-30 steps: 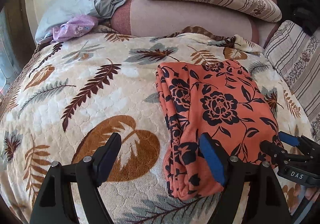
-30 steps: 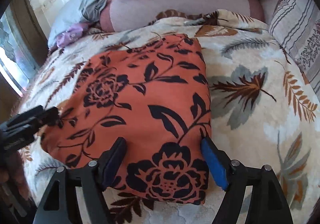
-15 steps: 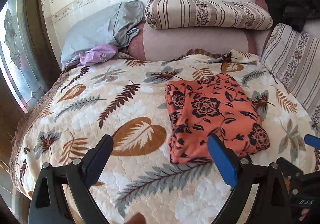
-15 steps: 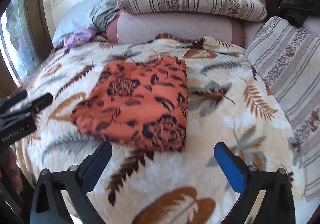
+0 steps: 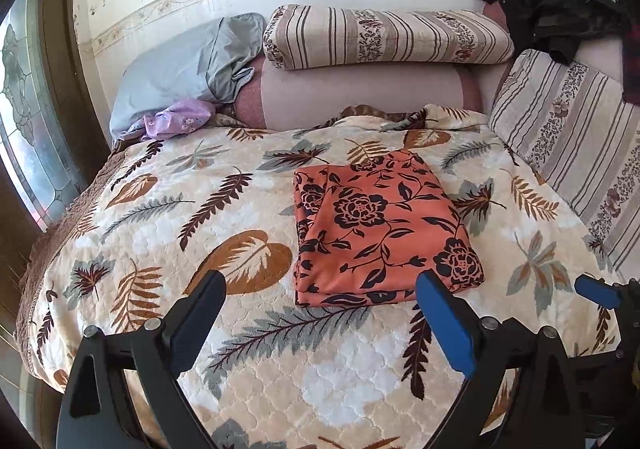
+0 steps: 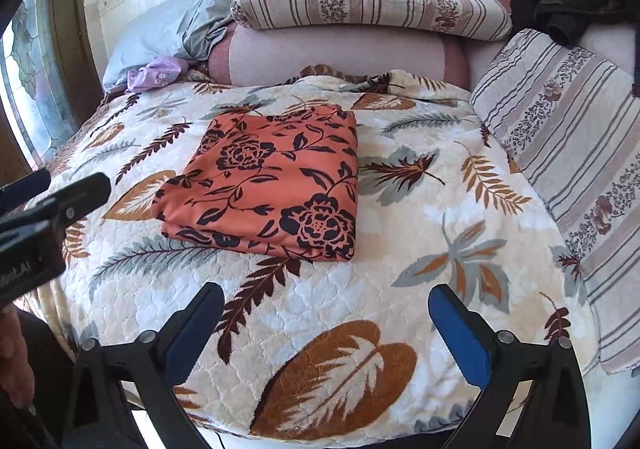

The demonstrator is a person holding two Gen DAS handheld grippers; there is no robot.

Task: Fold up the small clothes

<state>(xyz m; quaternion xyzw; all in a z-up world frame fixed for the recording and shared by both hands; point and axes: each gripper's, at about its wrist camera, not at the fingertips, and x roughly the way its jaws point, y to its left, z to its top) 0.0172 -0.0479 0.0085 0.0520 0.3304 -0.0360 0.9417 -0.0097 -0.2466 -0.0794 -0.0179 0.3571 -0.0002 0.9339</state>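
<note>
Ahead of the black-armed, blue-padded left gripper (image 5: 320, 297) lay a folded orange cloth with a black rose-and-vine print (image 5: 376, 225). Beneath it spread a quilted cream bedspread with brown, tan and grey leaves (image 5: 168, 217). Farther ahead sat a beige, brown-striped floral bolster (image 5: 384, 35), a plain grey pillow (image 5: 176, 77), a crumpled lilac cloth (image 5: 176, 121) and a black garment (image 5: 556, 21).

the folded garment (image 5: 380, 225) lay on the bed (image 5: 160, 233), pillows (image 5: 384, 35) stacked behind it, a cushion (image 5: 568, 137) to its right, loose clothes (image 5: 176, 121) at the far left corner.
</note>
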